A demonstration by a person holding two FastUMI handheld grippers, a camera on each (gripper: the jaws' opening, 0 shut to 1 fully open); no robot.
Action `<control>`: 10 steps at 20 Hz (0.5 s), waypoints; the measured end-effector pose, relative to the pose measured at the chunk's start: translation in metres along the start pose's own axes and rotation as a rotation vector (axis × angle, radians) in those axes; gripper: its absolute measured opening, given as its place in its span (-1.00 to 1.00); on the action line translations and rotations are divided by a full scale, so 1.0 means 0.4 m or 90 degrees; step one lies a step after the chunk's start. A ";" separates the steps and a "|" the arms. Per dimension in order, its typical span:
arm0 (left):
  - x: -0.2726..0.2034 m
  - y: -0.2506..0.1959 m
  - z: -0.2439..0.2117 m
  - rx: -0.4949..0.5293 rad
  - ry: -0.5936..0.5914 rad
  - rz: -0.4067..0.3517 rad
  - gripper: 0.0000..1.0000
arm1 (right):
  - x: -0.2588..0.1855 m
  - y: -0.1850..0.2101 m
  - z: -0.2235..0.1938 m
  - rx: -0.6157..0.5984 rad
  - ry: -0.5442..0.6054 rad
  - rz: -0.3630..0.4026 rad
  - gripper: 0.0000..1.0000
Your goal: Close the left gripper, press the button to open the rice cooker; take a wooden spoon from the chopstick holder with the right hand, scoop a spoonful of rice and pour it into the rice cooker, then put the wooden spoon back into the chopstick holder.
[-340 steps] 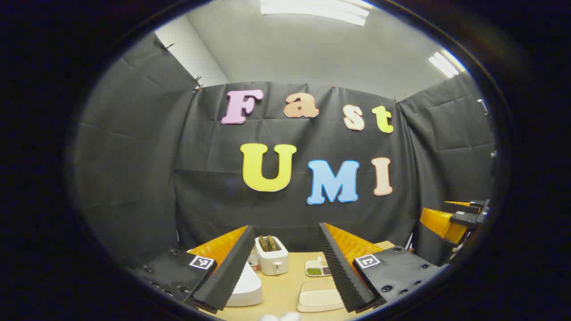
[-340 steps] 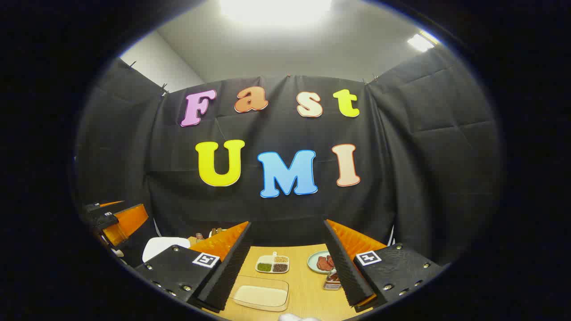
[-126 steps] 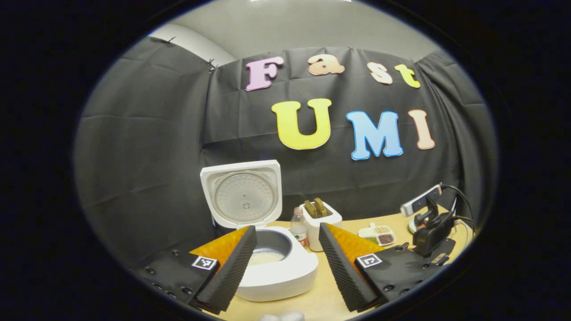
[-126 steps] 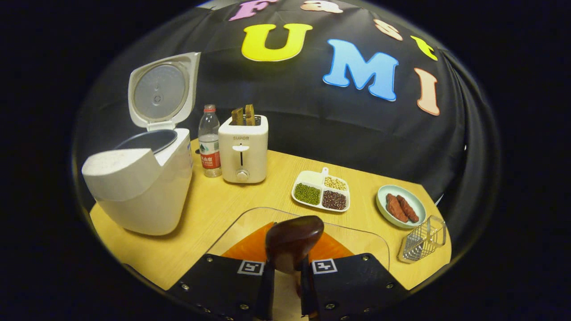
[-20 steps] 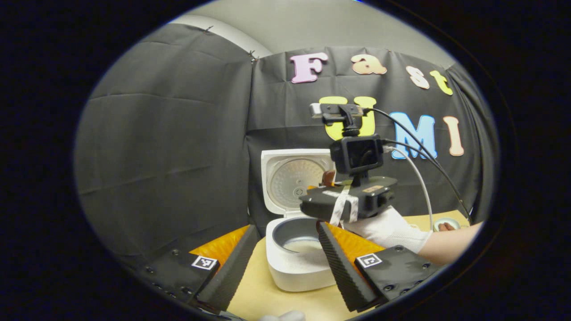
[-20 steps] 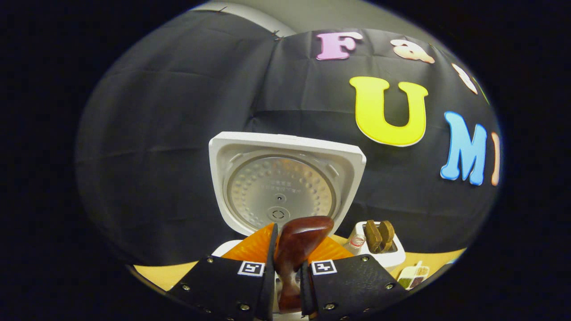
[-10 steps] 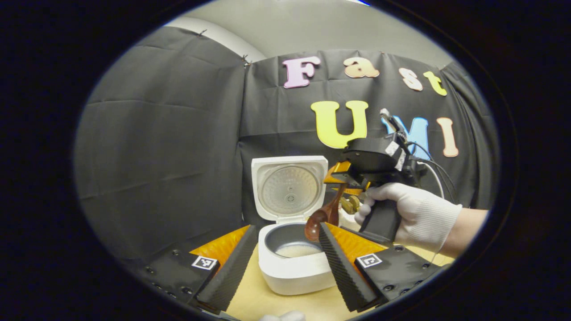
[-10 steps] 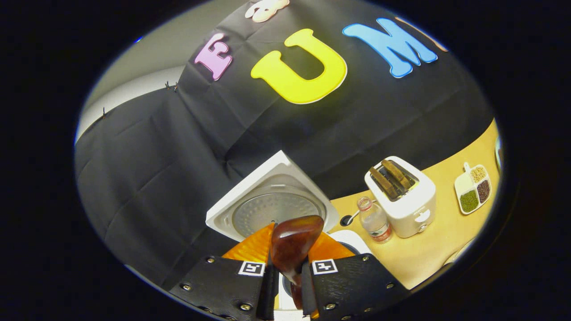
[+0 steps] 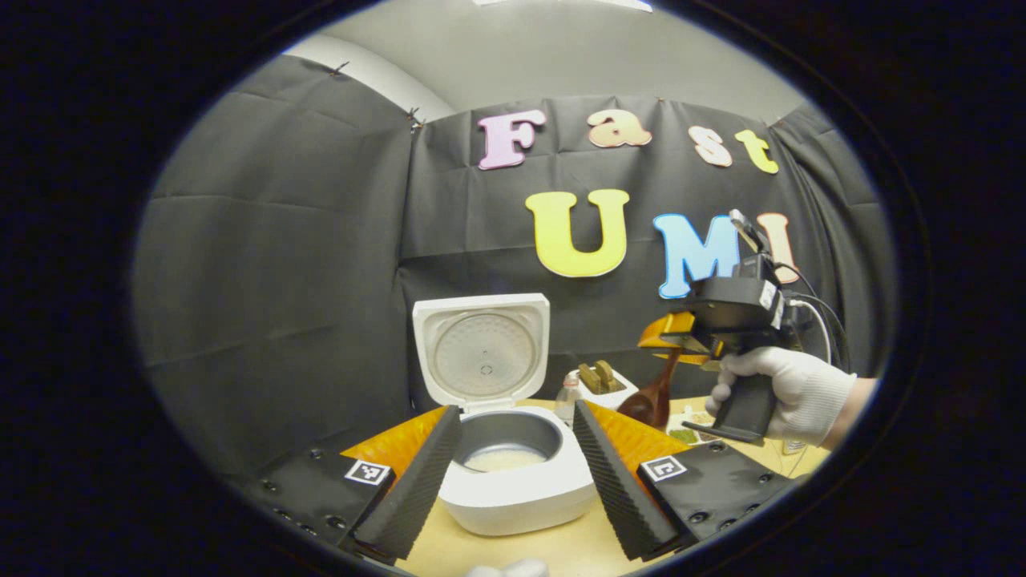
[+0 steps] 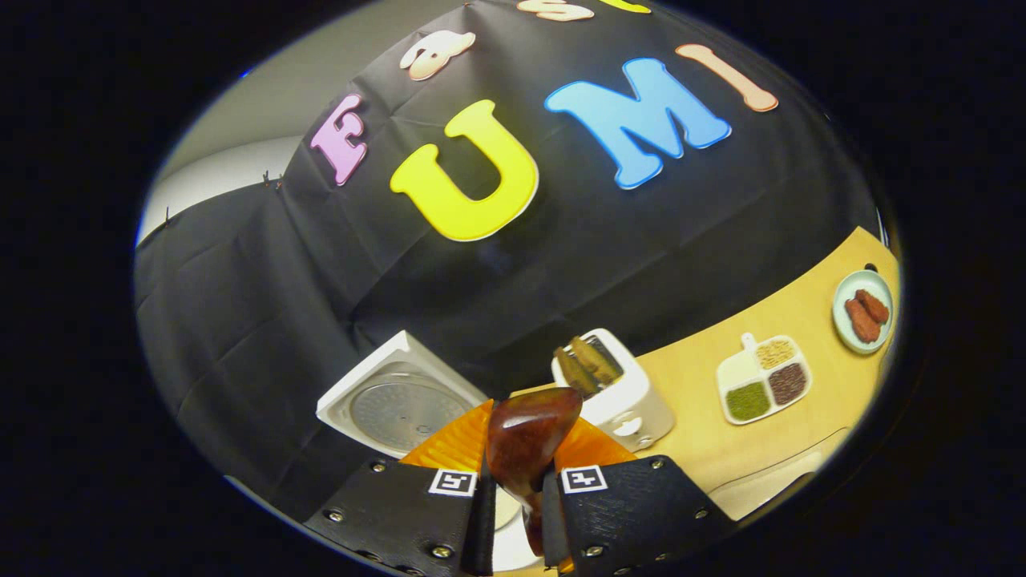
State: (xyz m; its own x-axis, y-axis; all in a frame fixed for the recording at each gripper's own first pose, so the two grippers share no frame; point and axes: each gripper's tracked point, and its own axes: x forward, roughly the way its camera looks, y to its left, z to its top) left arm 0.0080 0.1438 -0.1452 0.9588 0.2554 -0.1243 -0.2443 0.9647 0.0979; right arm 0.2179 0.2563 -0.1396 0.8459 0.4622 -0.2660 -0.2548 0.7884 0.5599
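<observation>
The white rice cooker (image 9: pixel 513 489) stands with its lid (image 9: pixel 481 353) raised, and pale rice lies in its grey pot (image 9: pixel 505 449). My left gripper (image 9: pixel 515 413) is open, its fingers on either side of the cooker and holding nothing. To the right of the cooker, a white-gloved hand (image 9: pixel 789 389) holds my right gripper (image 9: pixel 681 336), from which the dark wooden spoon (image 9: pixel 645 401) hangs bowl-down. In the right gripper view my right gripper (image 10: pixel 519 497) is shut on the spoon (image 10: pixel 527 433). That view is rolled sideways, with the cooker lid (image 10: pixel 393 405) at the lower left.
A toaster (image 10: pixel 613 393) with two slices stands right of the cooker, next to a water bottle (image 9: pixel 567 393). Farther right on the wooden table (image 10: pixel 697 433) are a divided dish of beans (image 10: pixel 761 381) and a plate of sausages (image 10: pixel 862 308). A clear tray's edge (image 10: pixel 769 481) shows nearer.
My right gripper tipped the spoon over the pot, then moved right, away from the cooker, with the spoon still in it. The left gripper stayed open.
</observation>
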 end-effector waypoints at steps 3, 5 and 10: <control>-0.002 -0.063 0.023 0.012 -0.012 -0.027 0.97 | -0.082 -0.172 0.073 0.012 -0.033 -0.065 -0.52; -0.009 -0.105 0.035 0.014 -0.019 -0.045 0.99 | -0.143 -0.301 0.117 0.018 -0.054 -0.112 -0.52; -0.022 -0.202 0.052 0.002 -0.017 -0.074 0.99 | -0.306 -0.652 0.235 0.050 -0.113 -0.242 -0.52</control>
State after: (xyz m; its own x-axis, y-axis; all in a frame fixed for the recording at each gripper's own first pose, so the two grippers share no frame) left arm 0.0223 0.0623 -0.1316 0.9842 0.1395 -0.1090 -0.1303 0.9876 0.0872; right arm 0.2249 -0.0440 -0.1794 0.9418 0.0619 -0.3303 0.1220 0.8528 0.5078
